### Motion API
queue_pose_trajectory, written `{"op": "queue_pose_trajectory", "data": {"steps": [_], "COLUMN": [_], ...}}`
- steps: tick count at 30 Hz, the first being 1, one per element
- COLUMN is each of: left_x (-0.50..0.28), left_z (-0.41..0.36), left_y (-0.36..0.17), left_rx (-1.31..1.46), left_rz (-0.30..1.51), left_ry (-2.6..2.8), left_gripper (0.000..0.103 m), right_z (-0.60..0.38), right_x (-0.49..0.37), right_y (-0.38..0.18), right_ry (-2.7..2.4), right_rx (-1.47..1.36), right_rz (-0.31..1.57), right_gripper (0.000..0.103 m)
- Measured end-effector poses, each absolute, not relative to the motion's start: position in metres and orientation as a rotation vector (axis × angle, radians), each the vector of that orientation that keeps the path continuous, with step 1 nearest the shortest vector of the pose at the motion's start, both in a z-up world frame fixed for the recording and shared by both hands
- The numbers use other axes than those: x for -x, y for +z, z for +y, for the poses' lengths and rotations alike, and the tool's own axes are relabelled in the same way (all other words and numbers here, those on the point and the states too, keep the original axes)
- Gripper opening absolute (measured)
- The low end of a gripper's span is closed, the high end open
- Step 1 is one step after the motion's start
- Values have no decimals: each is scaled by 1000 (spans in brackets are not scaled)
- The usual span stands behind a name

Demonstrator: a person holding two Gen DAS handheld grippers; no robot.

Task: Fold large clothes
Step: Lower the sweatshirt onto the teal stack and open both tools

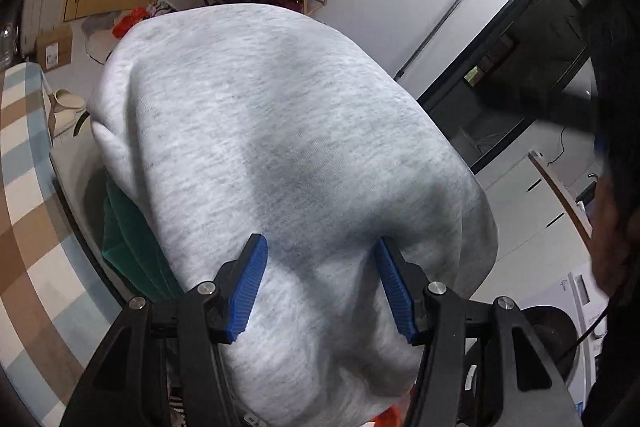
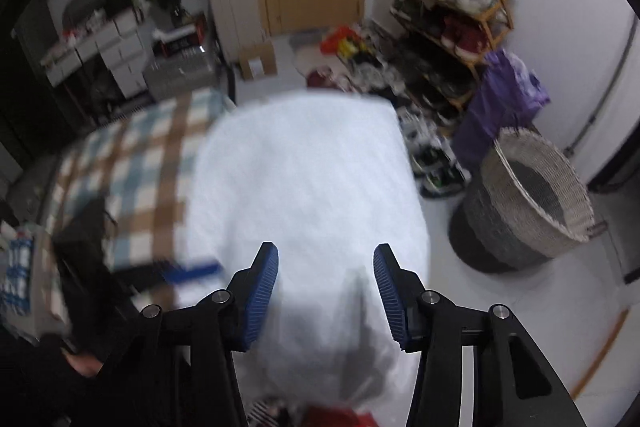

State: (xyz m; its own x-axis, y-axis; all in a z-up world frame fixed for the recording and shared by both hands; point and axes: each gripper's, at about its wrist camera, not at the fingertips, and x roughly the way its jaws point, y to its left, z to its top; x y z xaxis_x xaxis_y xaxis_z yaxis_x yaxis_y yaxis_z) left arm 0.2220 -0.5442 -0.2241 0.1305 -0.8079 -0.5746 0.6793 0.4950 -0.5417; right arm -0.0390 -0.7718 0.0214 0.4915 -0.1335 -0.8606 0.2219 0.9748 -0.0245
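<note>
Grey marled fleece, the folded garment (image 1: 280,147), filled the space between the pads of both my claws and hung out over the edge of the checked table cover (image 1: 24,187). My left claw (image 1: 320,283) was clenched on a thick bundle of it, the blue pads set against the cloth on either side. In the blurred right wrist view the same garment (image 2: 304,195) lay between the pads of my right claw (image 2: 326,291); whether those pads pressed on it I could not tell.

Judged step: the folded piece was being carried as a bundle, with a green item (image 1: 132,247) just under it. The wicker basket (image 2: 536,195) stood on the floor, well apart.

Next move, as I judged it: keep both ends level and set the bundle down flat, so the folds do not slip.
</note>
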Motion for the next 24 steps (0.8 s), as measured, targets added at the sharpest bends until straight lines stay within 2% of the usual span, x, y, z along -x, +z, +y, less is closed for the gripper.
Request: {"op": "queue_pose_trajectory", "data": {"steps": [3,4,5,6,10,13,17,19,22,24], "left_x": [-212,-210,-210,-210,-212,-219,-216,-207,-200,-203], "left_z": [-546,-546,-546,-546,-540,-525,-515,-516,-517,-516], "left_y": [-221,-221,-222,-223,-226,-222,-221,-228,-232,-232], "left_rx": [137,137,135,133,143,189,172,187,221,244], "left_rz": [919,917,917,915,908,915,894,894,878,872], "left_ry": [-1077,-1076,-1077,-1077,-1101,-1116,-1053,-1063,-1071,-1074], "left_gripper": [52,52,52,52,52,52,51,51,51,51], "right_z": [-760,-758,-758,-760,-764,-757,-755,-747,-743,-734], "right_x": [-20,-37,-53,-76,-107,-109,-115,-126,-144,-154], "right_y": [9,-1,-13,-34,-86,-108,-102,-80,-40,-45], "right_ry": [-222,-246,-267,-289,-346,-338,-335,-374,-351,-313], "right_rx": [49,119,180,231,315,395,421,463,251,234], "right_rz": [1132,1180,1231,1313,1437,1449,1470,1467,1369,1371], "right_gripper": [47,43,32,30,32,32,29,30,30,30]}}
